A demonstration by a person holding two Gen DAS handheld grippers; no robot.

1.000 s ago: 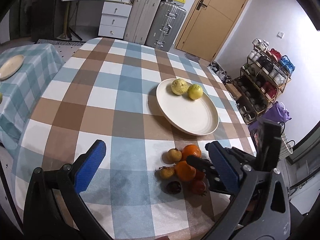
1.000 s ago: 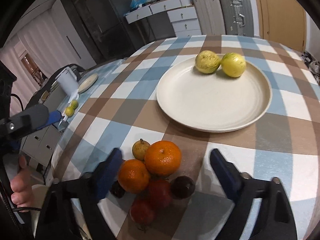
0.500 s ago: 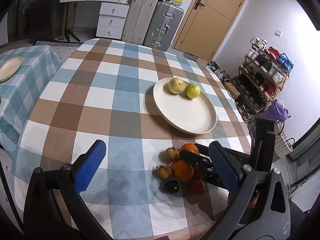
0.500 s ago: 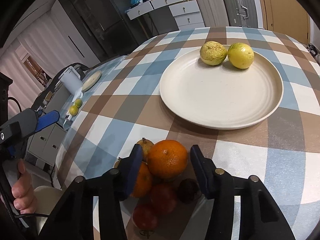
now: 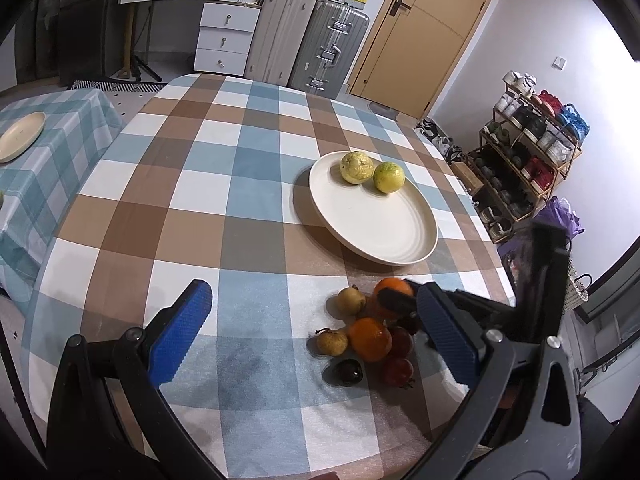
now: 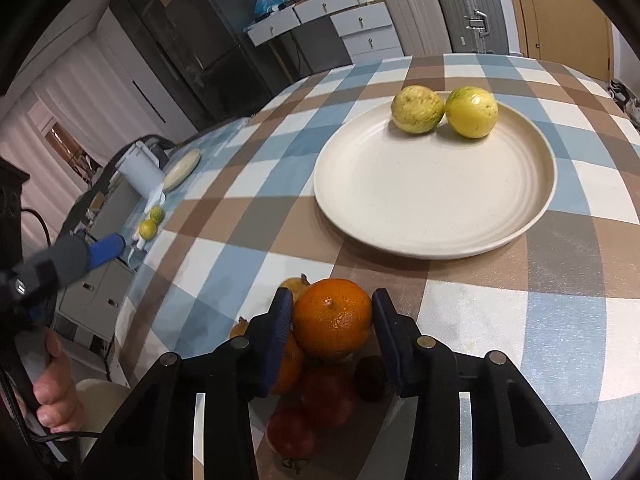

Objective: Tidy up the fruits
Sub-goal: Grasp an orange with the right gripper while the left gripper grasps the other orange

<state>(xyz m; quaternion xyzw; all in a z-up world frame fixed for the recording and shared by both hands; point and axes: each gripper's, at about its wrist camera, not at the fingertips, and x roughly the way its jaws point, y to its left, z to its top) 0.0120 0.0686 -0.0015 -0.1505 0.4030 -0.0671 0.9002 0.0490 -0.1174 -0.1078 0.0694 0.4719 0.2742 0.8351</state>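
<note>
**Closing on the top orange**

My right gripper (image 6: pixel 331 320) is closing around the round orange citrus fruit (image 6: pixel 333 317) that sits highest in the heap on the checked blue, brown and white tablecloth (image 6: pixel 568 320). The left pad looks to be against the skin; on the right I still see a sliver of gap, so I judge the grip not yet firm. The orange rests on a second orange (image 5: pixel 370 338) and some dark red fruits (image 6: pixel 291 432), with two small brownish ones beside them, so I should squeeze only until it seats, then lift straight up so the pile doesn't roll. The likely goal is the cream round plate (image 6: pixel 400 236), just beyond the heap, where two yellow-green fruits (image 6: pixel 417 109) touch at the far rim; its near half is bare. My left gripper (image 5: pixel 316 336) hangs wide open and empty, beside the heap.
</note>
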